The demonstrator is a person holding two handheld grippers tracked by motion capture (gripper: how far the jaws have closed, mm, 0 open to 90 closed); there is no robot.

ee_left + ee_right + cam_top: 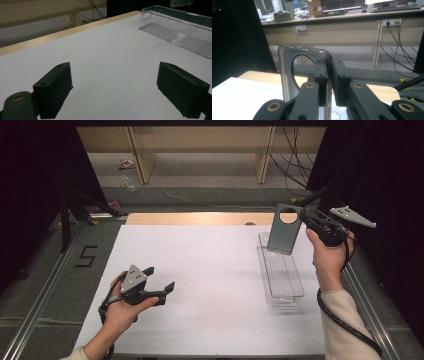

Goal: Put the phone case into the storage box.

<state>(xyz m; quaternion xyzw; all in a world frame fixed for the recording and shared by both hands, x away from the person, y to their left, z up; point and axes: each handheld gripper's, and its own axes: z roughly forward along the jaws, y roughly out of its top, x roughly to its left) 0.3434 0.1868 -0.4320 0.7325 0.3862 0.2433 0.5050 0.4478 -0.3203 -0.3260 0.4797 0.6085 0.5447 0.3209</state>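
Clamping a grey phone case (284,234) by its edge, the right gripper (306,218) holds it above the clear tray (283,279) by the table's (200,285) right edge; left gripper (161,280) gapes empty, near-left corner.

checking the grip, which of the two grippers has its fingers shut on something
The right gripper: its fingers clamp the grey phone case above the clear tray. The left gripper is open, holding nothing.

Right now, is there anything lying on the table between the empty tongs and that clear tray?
Nothing. In the high view, bare white table stretches from the left tongs to the clear tray; the left gripper view agrees.
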